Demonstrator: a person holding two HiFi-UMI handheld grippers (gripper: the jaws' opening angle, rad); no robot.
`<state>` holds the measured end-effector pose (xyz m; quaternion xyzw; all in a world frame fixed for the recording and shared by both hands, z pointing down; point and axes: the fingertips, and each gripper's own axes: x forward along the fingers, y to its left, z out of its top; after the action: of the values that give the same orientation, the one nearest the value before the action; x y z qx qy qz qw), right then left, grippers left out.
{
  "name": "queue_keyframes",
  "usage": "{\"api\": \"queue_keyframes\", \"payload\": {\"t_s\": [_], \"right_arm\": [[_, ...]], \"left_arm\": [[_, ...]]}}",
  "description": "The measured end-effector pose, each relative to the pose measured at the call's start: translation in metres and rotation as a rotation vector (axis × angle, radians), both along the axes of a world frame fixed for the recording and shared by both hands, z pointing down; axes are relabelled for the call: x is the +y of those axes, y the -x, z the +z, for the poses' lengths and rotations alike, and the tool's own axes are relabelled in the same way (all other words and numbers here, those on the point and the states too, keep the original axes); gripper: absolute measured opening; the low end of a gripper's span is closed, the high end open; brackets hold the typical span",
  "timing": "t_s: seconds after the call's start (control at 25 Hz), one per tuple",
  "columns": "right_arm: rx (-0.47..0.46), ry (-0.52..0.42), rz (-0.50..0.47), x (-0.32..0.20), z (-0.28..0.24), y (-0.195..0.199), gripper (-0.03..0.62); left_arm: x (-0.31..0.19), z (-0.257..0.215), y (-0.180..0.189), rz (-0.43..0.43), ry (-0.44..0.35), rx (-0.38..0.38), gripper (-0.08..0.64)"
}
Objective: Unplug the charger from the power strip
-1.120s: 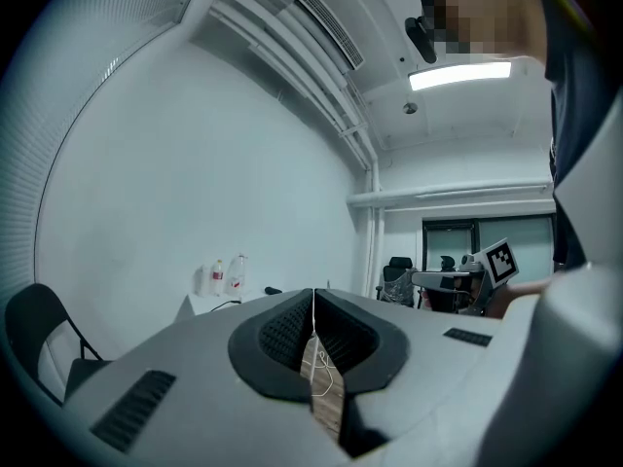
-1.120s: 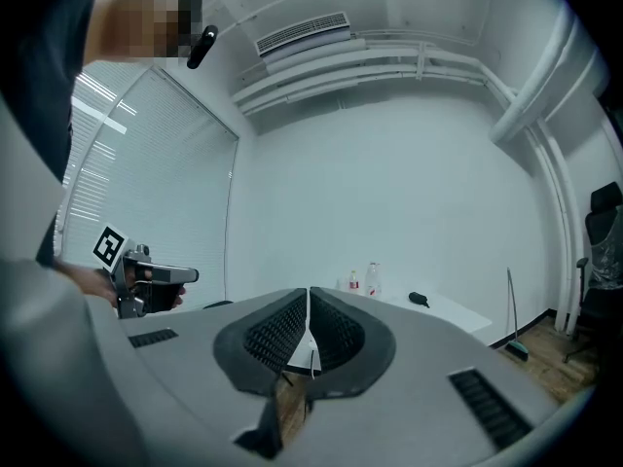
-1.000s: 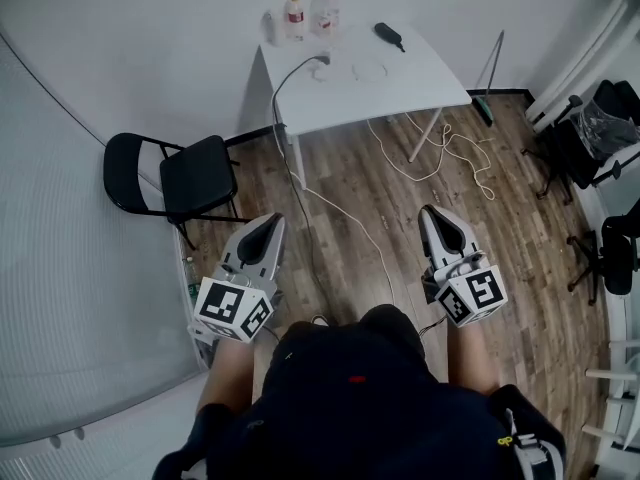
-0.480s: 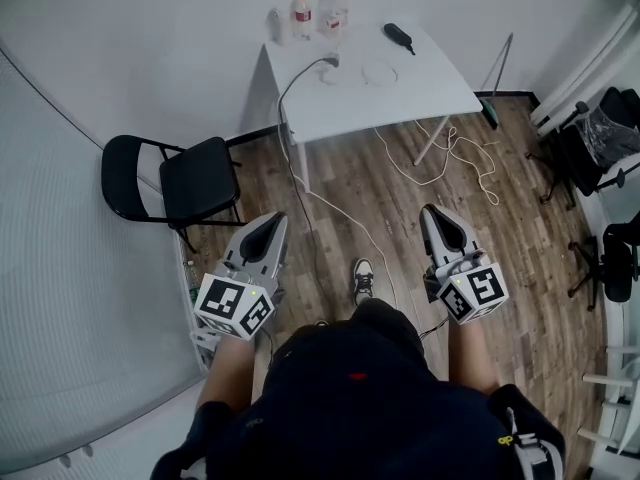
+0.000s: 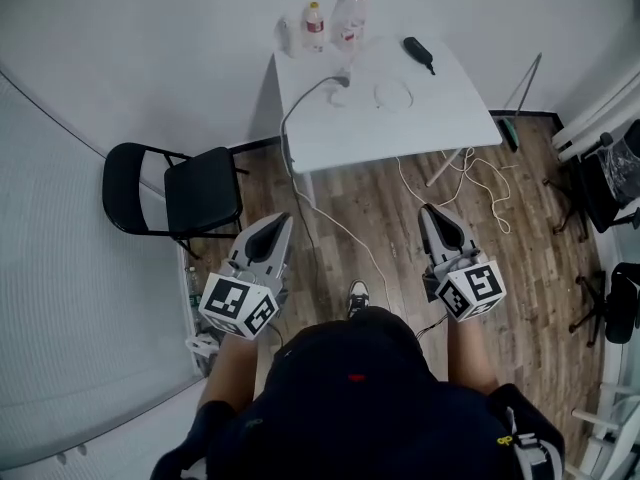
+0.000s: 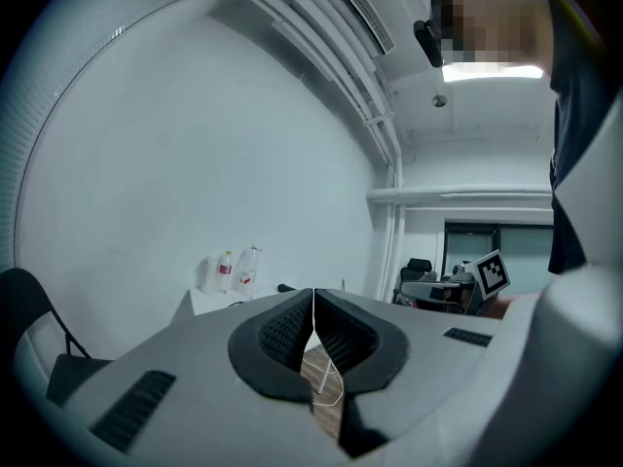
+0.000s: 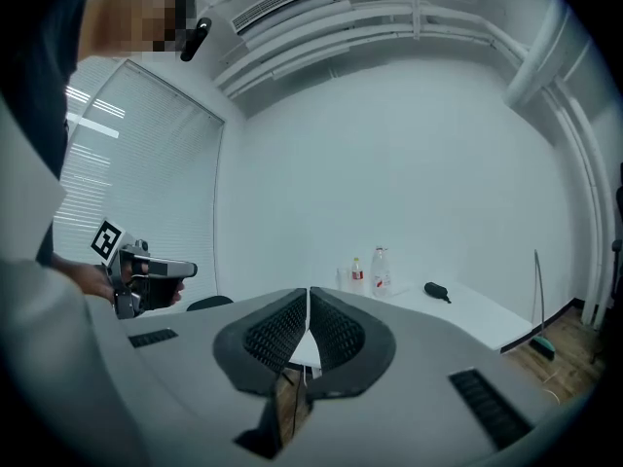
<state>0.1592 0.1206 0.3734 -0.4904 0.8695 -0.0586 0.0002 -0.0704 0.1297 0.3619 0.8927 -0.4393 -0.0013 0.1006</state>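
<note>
A white table stands against the far wall. On it a grey cable ends at a small white plug block; it is too small to tell charger from power strip. A coiled white cord lies beside it. My left gripper and right gripper are held level above the wooden floor, well short of the table. Both are shut with nothing between the jaws. In the gripper views, the left gripper and right gripper have their pads pressed together.
Two bottles and a black object sit on the table's far side. A black folding chair stands to the left. Loose white cable lies on the floor at the right, near office chairs. My shoe shows below.
The table and chair have come closer in the head view as the person walks toward them. Both grippers moved forward together, still shut. A shoe came into view.
</note>
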Motion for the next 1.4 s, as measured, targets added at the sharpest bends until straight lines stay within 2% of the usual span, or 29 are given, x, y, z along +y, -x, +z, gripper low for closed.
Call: {"api": "queue_keyframes", "payload": {"t_s": [0.2, 0.4, 0.72, 0.92, 1.16, 1.4], "right_arm": [[-0.024, 0.008, -0.038, -0.058, 0.000, -0.037, 0.028], [-0.032, 0.018, -0.078, -0.103, 0.011, -0.062, 0.028], [-0.043, 0.047, -0.096, -0.150, 0.030, -0.067, 0.028], [-0.031, 0.049, -0.070, -0.191, 0.033, -0.054, 0.028], [0.004, 0.063, -0.007, -0.254, 0.035, -0.031, 0.028], [0.014, 0.043, 0.041, -0.325, 0.013, 0.023, 0.028]], "left_arm": [[-0.048, -0.007, -0.039, -0.037, -0.001, -0.026, 0.023], [-0.084, 0.002, -0.054, -0.108, 0.026, -0.045, 0.023], [-0.137, 0.007, -0.069, -0.101, 0.026, -0.053, 0.023], [-0.182, 0.020, -0.058, -0.070, 0.038, -0.035, 0.023], [-0.262, 0.028, -0.037, 0.007, 0.034, -0.016, 0.023], [-0.338, 0.022, 0.005, 0.091, 0.015, -0.057, 0.023]]}}
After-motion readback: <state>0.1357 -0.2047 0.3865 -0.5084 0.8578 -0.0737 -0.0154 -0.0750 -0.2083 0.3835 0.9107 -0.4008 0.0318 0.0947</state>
